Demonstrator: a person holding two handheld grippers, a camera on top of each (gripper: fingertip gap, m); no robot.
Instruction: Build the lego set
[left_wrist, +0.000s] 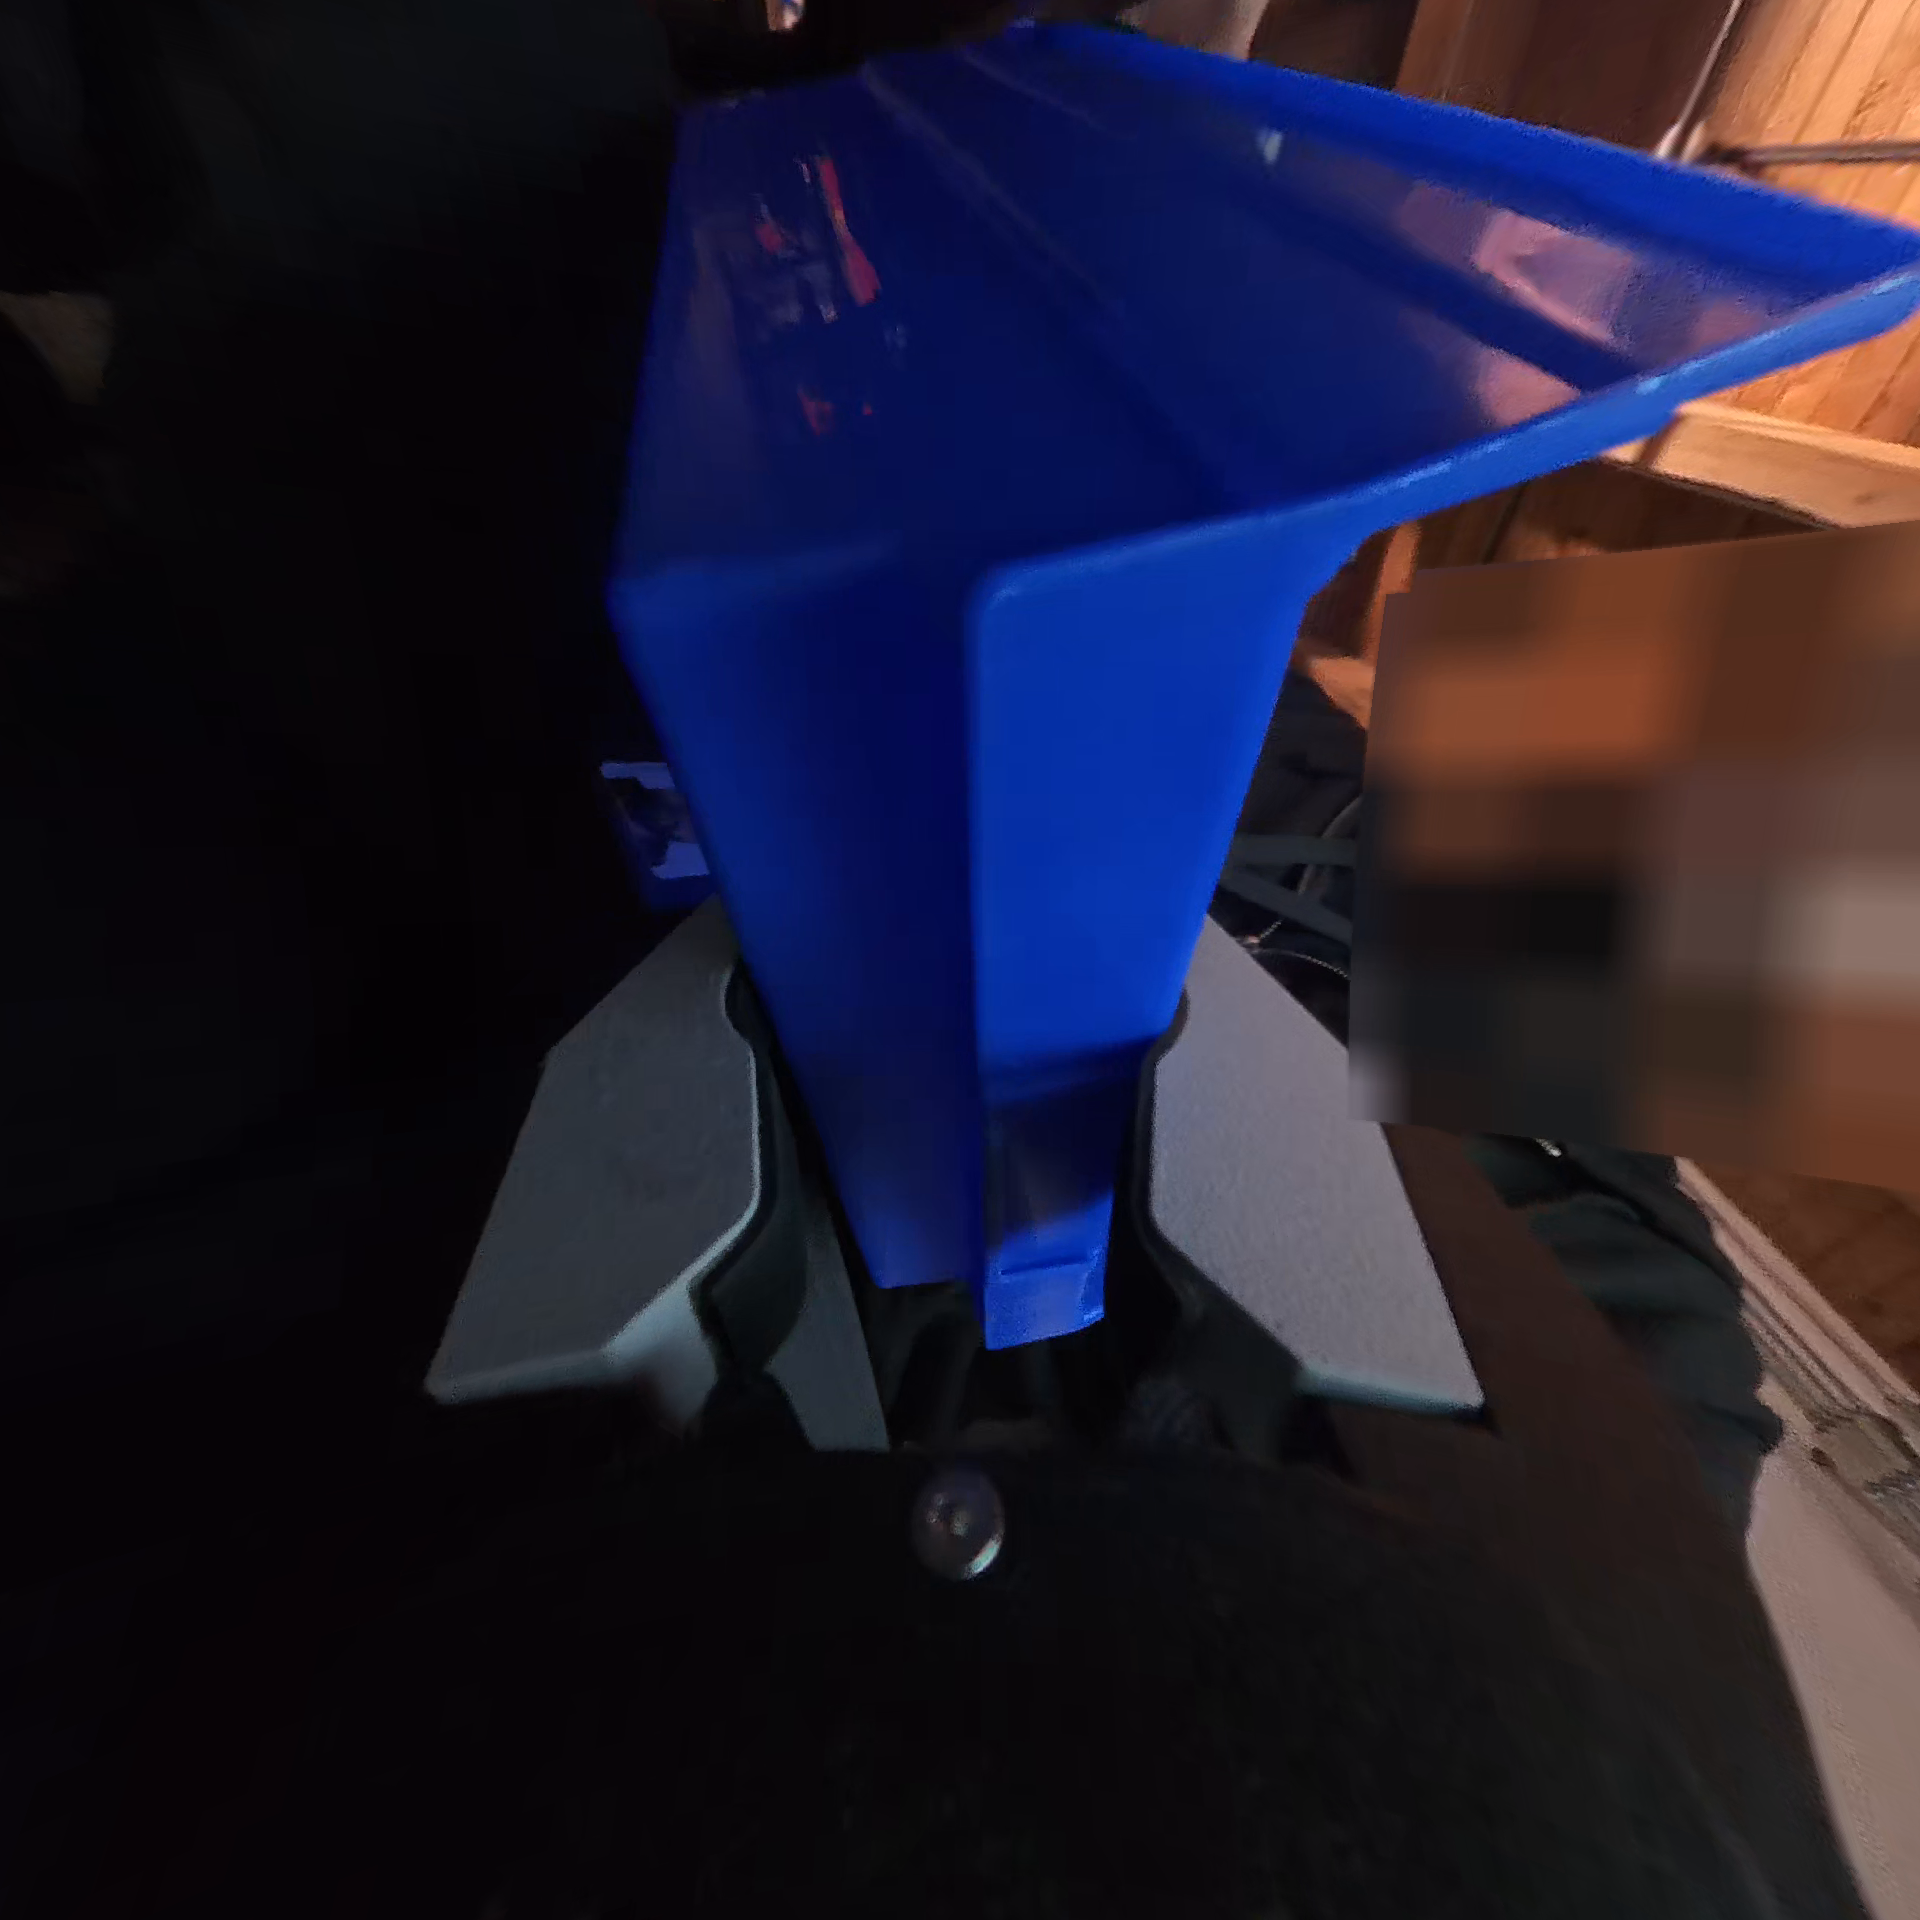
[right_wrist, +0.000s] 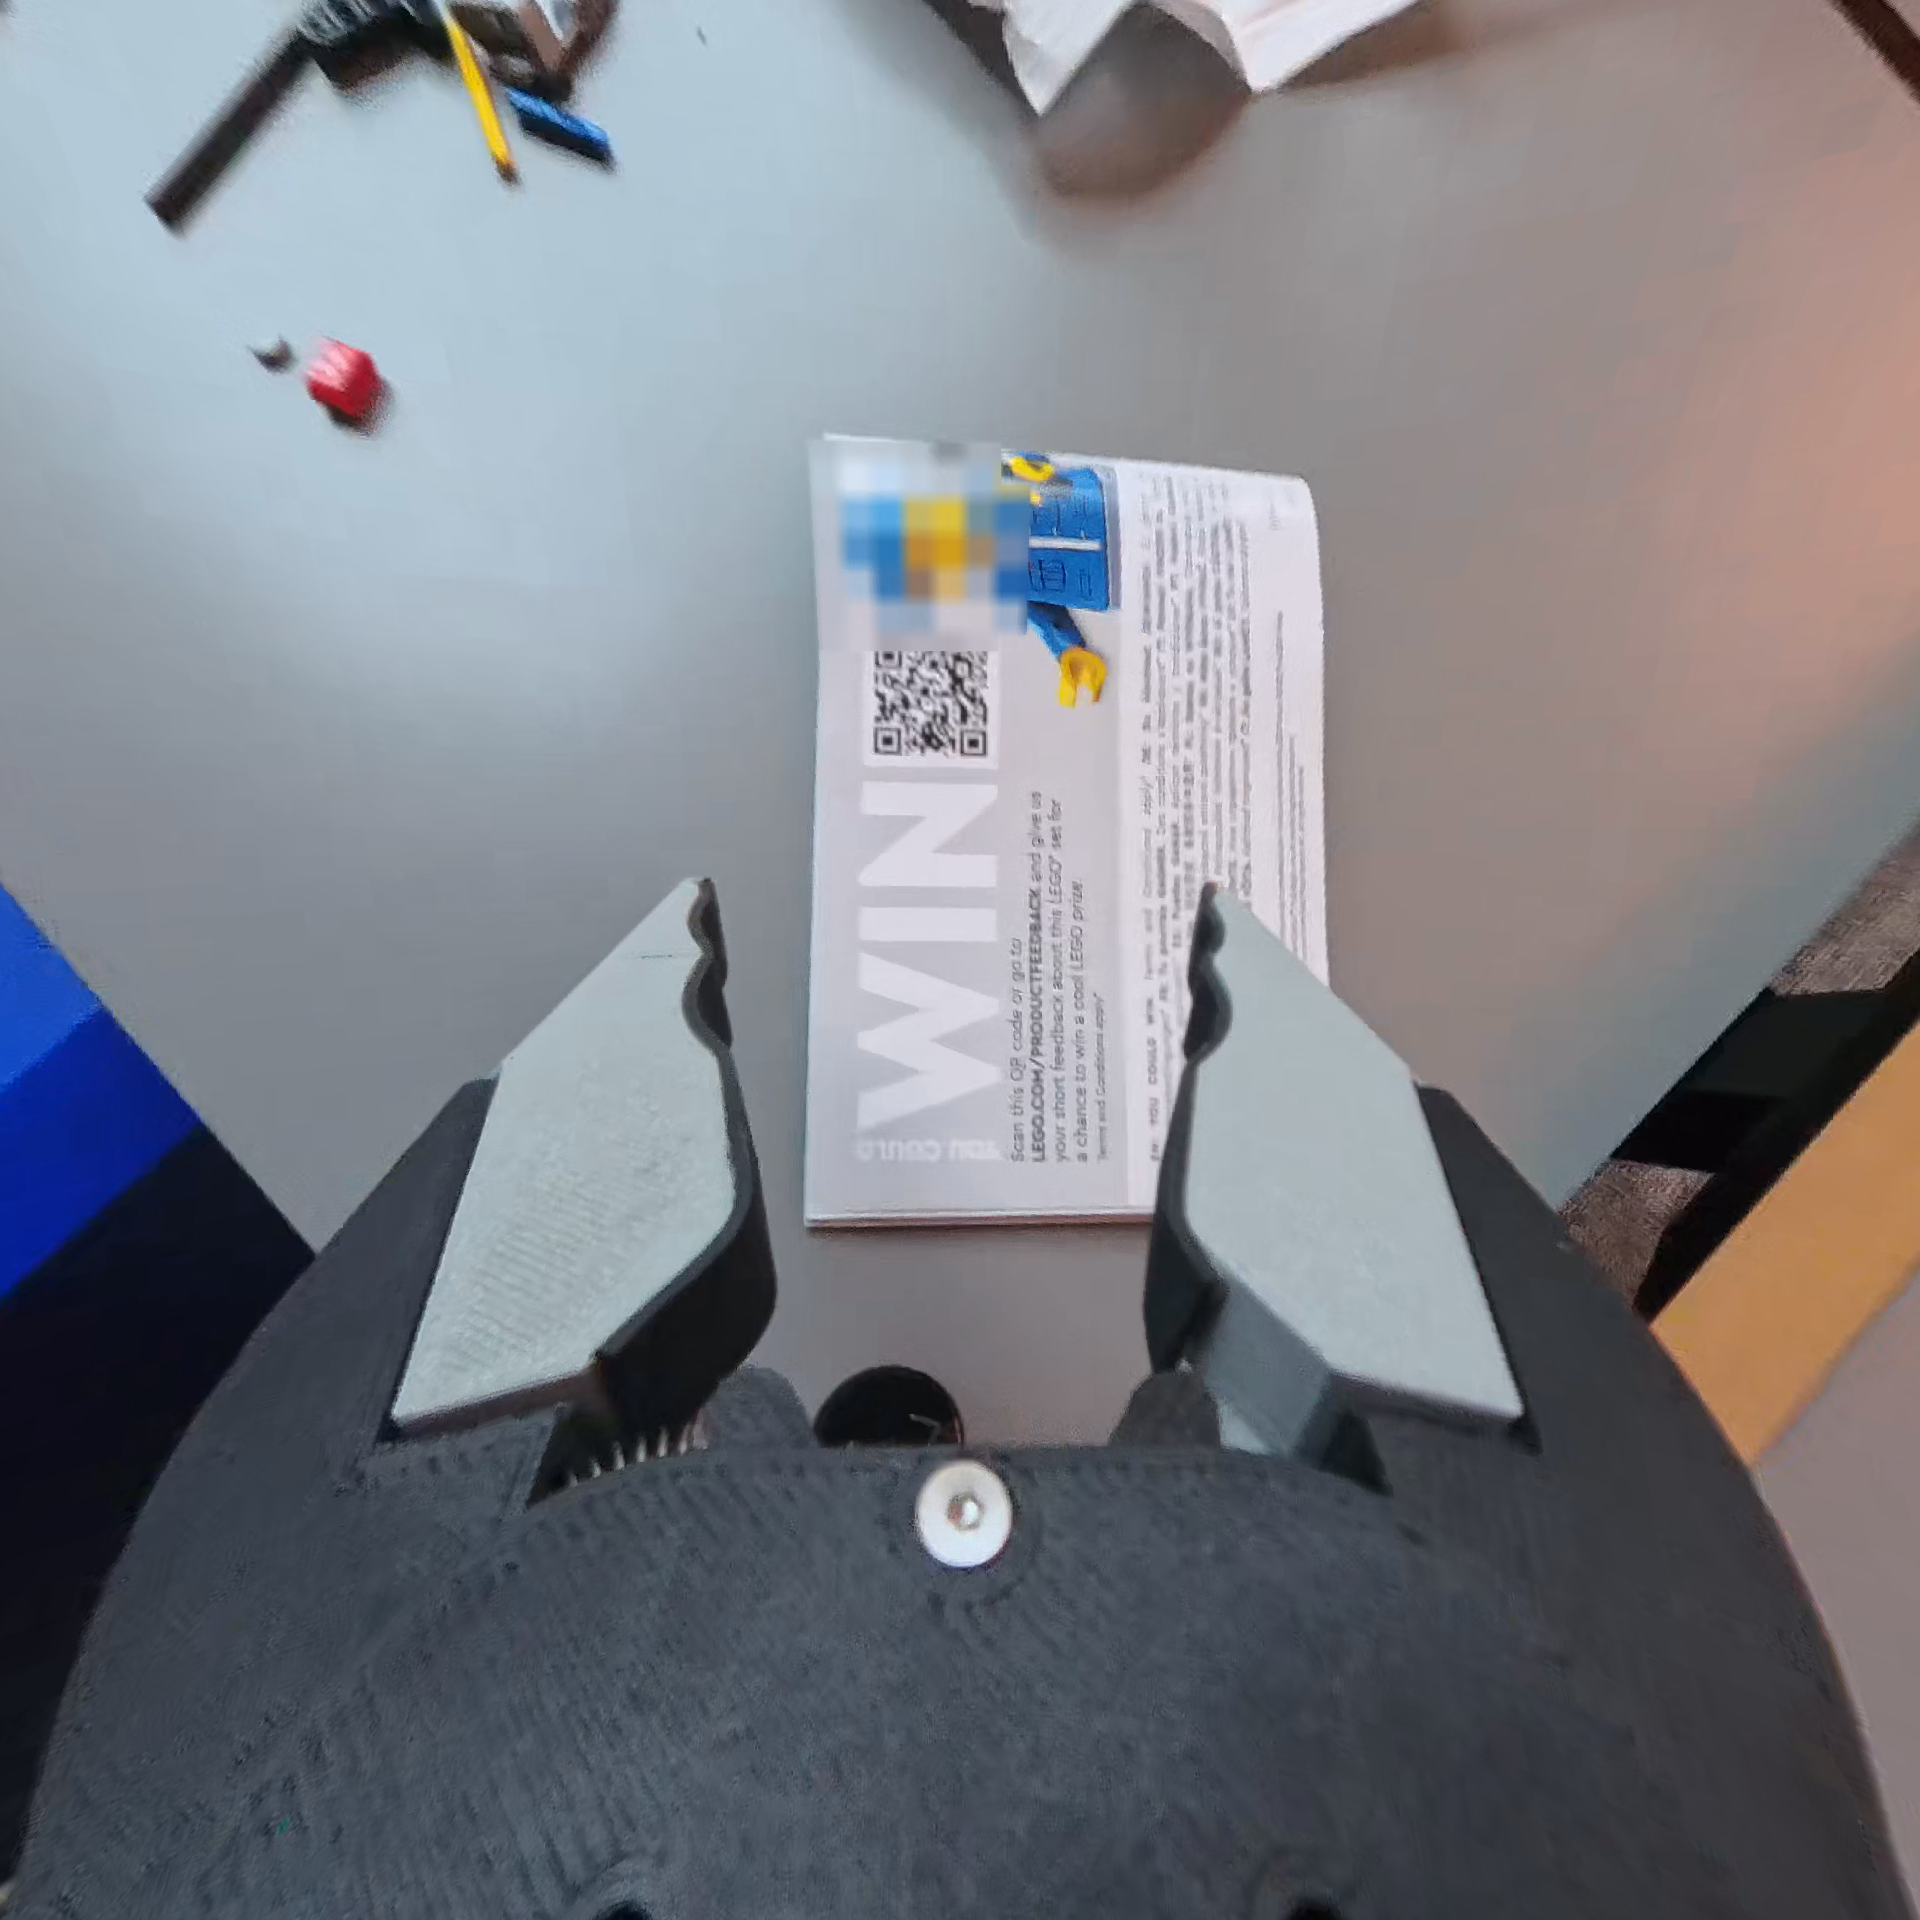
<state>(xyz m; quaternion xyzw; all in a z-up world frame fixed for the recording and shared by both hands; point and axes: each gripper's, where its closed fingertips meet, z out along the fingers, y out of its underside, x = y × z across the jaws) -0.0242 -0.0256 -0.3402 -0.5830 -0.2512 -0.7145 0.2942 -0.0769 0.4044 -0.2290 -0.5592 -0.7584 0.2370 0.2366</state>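
The left gripper (left_wrist: 961, 1122) pinches one blue plastic bin (left_wrist: 1039, 468) by its corner, both fingers pressed against the wall, and the bin is lifted and tilted against wooden boards (left_wrist: 1714, 83). The right gripper (right_wrist: 956, 914) hangs with its jaws spread and nothing between them over one printed booklet (right_wrist: 997, 935) lying flat on the grey table (right_wrist: 468, 675). Loose lego lies well beyond it — one red brick (right_wrist: 341, 379) with one tiny grey piece (right_wrist: 272, 353) just beside it, and farther off one blue plate (right_wrist: 561, 125), one yellow rod (right_wrist: 478, 99) and one long black beam (right_wrist: 223, 140). One crumpled paper (right_wrist: 1174, 42) sits at the far edge.
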